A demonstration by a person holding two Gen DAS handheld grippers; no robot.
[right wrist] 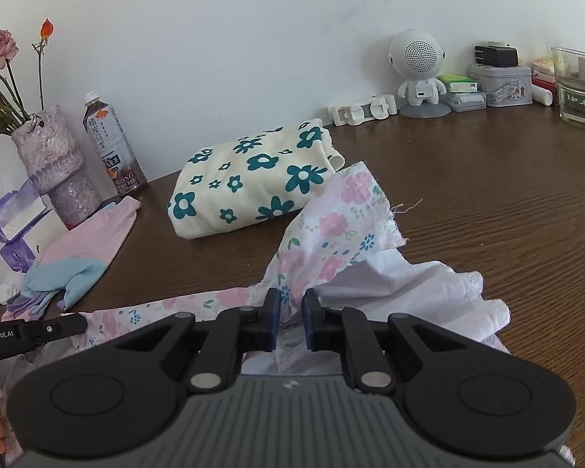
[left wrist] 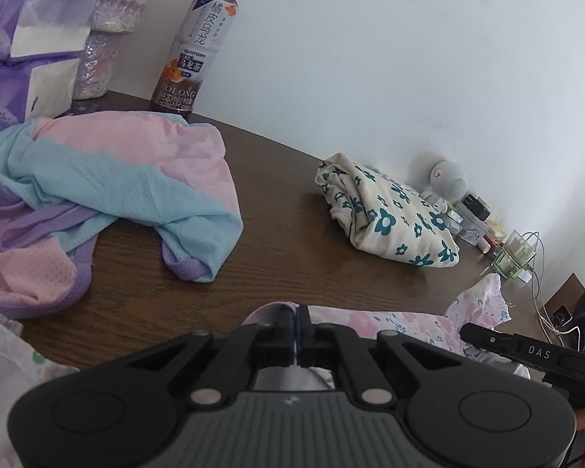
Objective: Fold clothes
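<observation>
A thin pink-flowered white garment (right wrist: pixel 343 226) lies crumpled at the near edge of the brown table (right wrist: pixel 507 214). In the right wrist view my right gripper (right wrist: pixel 292 319) is shut on a bunched fold of it, and a flap of the cloth stands up beyond the fingers. In the left wrist view my left gripper (left wrist: pixel 296 335) is shut on another edge of the same garment (left wrist: pixel 409 323), which stretches to the right. A folded cream garment with teal flowers (right wrist: pixel 253 179) rests further back. A pink, blue and purple mesh garment (left wrist: pixel 109 191) lies loose at the left.
An oolong tea bottle (left wrist: pixel 199 39), purple tissue packs (left wrist: pixel 19 58) and a vase of dried flowers (right wrist: pixel 58 167) stand at the back left. A small white robot speaker (right wrist: pixel 419 74), tins, a glass (right wrist: pixel 575 85) and cables line the back right by the wall.
</observation>
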